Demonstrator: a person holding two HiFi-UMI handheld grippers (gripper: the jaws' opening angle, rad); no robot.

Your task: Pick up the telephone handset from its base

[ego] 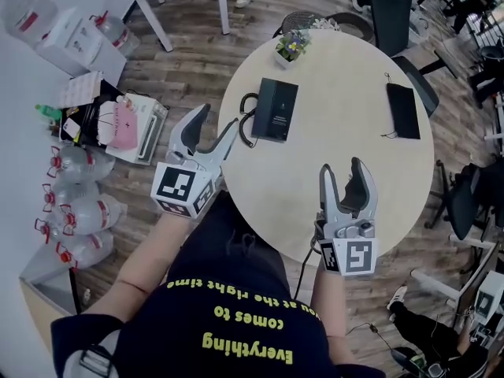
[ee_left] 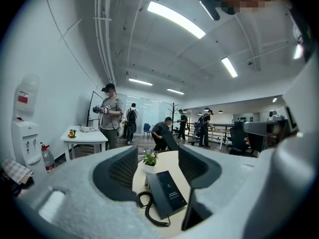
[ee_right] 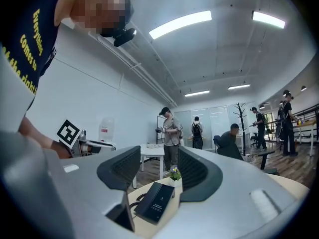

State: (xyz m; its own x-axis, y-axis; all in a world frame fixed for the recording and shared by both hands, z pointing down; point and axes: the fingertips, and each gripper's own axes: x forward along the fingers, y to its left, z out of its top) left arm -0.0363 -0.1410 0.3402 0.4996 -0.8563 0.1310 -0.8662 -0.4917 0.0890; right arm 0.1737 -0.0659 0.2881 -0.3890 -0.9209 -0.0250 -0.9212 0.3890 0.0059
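A black telephone [ego: 275,109] lies on the round beige table [ego: 370,179], with its coiled cord [ego: 247,121] trailing off its left side. I cannot tell the handset apart from the base. My left gripper [ego: 218,116] hovers at the table's left edge, just short of the cord, jaws apart and empty. In the left gripper view the telephone [ee_left: 168,191] sits ahead between the jaws [ee_left: 157,166]. My right gripper [ego: 341,166] stands open and empty over the near part of the table. The right gripper view shows the telephone [ee_right: 155,201] ahead and slightly left.
A small potted flower [ego: 292,47] stands just beyond the telephone. A flat black item [ego: 402,110] lies at the table's right. Black chairs [ego: 391,14] ring the far side. Water bottles [ego: 75,203] and boxes crowd the floor at left. People stand in the background.
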